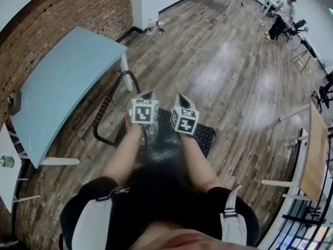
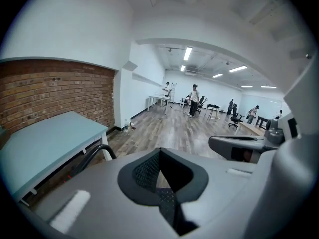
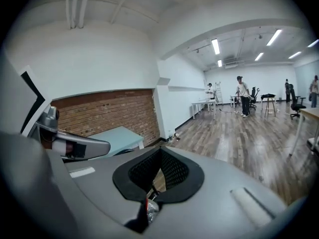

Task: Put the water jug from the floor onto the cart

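Note:
In the head view I hold both grippers side by side, raised over a black cart (image 1: 206,135) with a curved black handle (image 1: 126,78). The marker cubes hide the jaws of the left gripper (image 1: 144,111) and the right gripper (image 1: 184,120). A bit of clear plastic, apparently the water jug (image 1: 151,131), peeks out below the left cube. In the left gripper view the left gripper (image 2: 162,183) is shut with nothing between its pads. The right gripper (image 3: 158,180) is shut too. Through its gap I see a clear, red-marked piece of the jug (image 3: 149,208) lower down.
A light blue table (image 1: 62,82) stands at the left against a brick wall (image 1: 62,14). A wooden desk (image 1: 315,155) lines the right edge. Wood floor (image 1: 223,61) stretches ahead. A small bottle (image 1: 151,25) stands by the far wall. People stand far off (image 1: 283,17).

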`<state>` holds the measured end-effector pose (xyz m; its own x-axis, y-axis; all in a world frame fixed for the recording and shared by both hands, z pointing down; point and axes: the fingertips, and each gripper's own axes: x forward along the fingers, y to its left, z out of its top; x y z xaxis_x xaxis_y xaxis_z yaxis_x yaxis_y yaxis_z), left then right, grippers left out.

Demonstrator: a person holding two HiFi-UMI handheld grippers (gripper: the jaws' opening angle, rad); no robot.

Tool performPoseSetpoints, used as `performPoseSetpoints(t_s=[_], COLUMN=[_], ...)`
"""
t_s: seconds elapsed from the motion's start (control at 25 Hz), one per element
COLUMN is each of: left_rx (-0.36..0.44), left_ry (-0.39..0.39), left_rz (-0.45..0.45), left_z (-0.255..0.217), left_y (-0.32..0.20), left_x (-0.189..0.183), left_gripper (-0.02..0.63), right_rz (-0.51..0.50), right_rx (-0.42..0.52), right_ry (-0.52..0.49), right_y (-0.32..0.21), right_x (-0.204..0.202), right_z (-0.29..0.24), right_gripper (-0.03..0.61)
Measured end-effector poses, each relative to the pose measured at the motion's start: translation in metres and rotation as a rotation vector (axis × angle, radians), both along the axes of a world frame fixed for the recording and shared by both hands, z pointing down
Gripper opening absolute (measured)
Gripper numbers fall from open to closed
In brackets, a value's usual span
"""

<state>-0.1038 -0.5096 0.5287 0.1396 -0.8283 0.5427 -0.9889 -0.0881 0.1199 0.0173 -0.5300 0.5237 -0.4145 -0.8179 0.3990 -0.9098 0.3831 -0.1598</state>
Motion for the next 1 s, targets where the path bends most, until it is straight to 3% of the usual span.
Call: performPoseSetpoints(t_s=[0.36,1.0], left_rx=[0.084,0.103], left_ry=[-0.014,-0.027], left_rz=[0.097,0.102], left_z=[-0.045,-0.047], left_y=[-0.027,-0.038], left_x=[0.05,0.059], left_gripper=[0.0,0.0], right_rz=[0.066,0.072], right_rx=[0.08,0.075], right_ry=[-0.066,-0.08], right_y=[-0.018,-0.027], right_x=[0.043,0.056], right_z=[-0.048,-0.045], right_gripper=[0.012,0.012])
